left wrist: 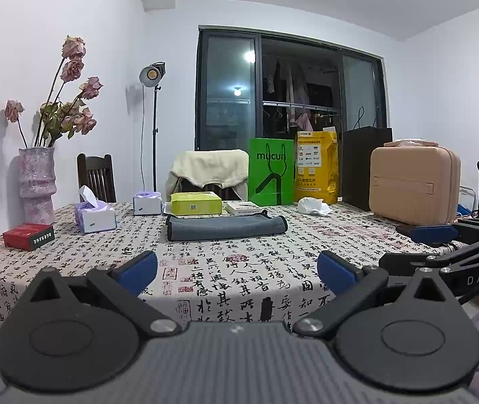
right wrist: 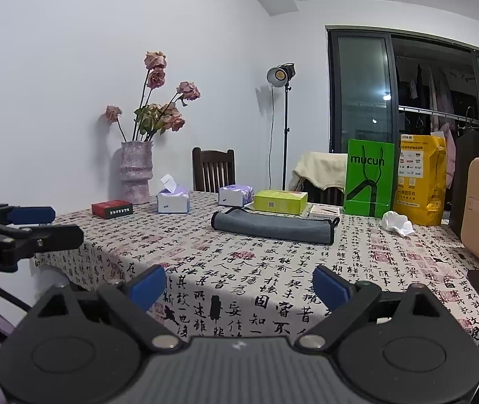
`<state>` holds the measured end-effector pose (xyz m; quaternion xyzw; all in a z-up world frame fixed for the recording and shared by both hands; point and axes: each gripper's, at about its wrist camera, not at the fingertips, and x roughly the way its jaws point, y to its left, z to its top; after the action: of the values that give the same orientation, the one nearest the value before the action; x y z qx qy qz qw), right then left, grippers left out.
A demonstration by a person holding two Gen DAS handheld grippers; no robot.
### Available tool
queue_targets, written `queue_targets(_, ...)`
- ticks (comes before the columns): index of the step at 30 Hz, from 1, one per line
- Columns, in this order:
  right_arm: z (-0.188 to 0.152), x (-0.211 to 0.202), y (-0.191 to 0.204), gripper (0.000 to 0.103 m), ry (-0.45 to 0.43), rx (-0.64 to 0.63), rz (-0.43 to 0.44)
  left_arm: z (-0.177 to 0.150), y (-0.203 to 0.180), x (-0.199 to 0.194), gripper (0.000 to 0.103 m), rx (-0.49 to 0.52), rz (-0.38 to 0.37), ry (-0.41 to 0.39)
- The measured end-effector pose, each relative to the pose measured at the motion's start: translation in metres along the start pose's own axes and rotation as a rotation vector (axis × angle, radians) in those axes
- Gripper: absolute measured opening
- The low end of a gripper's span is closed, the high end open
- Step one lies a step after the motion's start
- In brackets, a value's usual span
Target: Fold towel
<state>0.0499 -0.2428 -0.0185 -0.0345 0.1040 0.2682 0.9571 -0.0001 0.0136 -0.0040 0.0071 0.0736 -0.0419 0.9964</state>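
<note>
A grey towel (left wrist: 226,227) with a dark hem lies folded into a long strip on the patterned tablecloth, far across the table; it also shows in the right wrist view (right wrist: 274,226). My left gripper (left wrist: 237,269) is open and empty, held over the table's near edge, well short of the towel. My right gripper (right wrist: 239,286) is open and empty too, also near the front edge. Each gripper shows at the side of the other's view: the right one (left wrist: 441,235) and the left one (right wrist: 20,222).
Behind the towel stand a yellow-green box (left wrist: 196,203), two tissue packs (left wrist: 95,214), a red box (left wrist: 28,236), a vase of dried roses (left wrist: 36,185), a green bag (left wrist: 270,171), a yellow bag (left wrist: 316,167), crumpled tissue (left wrist: 313,206) and a beige case (left wrist: 414,184).
</note>
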Motion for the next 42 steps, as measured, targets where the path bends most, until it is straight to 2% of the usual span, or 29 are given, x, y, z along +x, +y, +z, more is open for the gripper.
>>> queue_targets(42,0.0012,-0.0005,0.0007,0.097,-0.015,-0.005,-0.004,-0.0003,-0.0011,0.0006,0.103,0.006,-0.006,0.001)
